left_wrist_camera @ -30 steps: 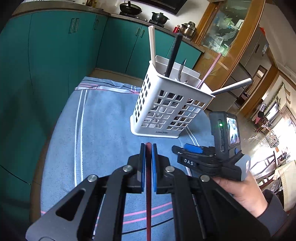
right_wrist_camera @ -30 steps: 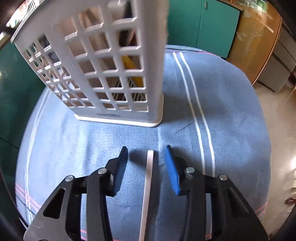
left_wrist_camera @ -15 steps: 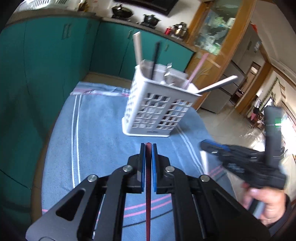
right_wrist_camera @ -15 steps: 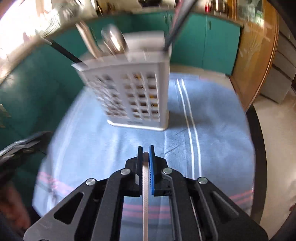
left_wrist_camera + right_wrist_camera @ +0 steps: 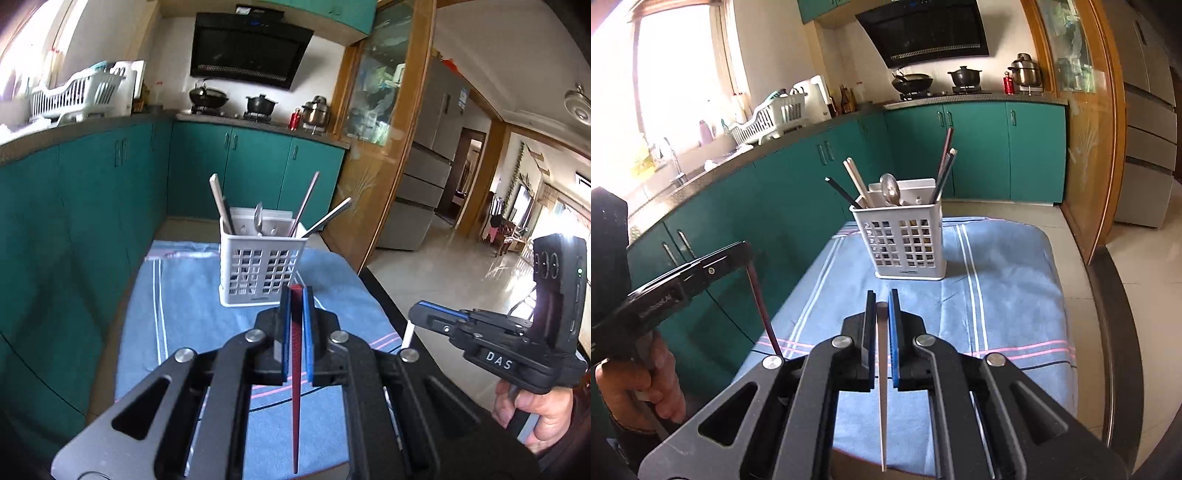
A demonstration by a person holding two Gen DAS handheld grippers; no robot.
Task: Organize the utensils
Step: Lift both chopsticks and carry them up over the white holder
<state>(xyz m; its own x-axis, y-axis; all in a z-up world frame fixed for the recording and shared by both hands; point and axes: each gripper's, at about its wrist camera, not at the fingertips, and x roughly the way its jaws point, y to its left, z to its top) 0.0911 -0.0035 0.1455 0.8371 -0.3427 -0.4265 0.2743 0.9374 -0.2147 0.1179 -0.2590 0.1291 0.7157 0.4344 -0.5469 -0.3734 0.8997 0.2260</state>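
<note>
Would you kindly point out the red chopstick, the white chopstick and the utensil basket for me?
red chopstick (image 5: 296,354), left wrist view, on its shaft between the tool's pads.
white chopstick (image 5: 882,373), right wrist view, on its shaft below the pads.
utensil basket (image 5: 905,242), right wrist view, on its latticed front wall.

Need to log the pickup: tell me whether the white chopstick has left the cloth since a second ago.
Yes. The white chopstick is now clamped in the right tongs above the blue cloth, farther back from the caddy.
</note>
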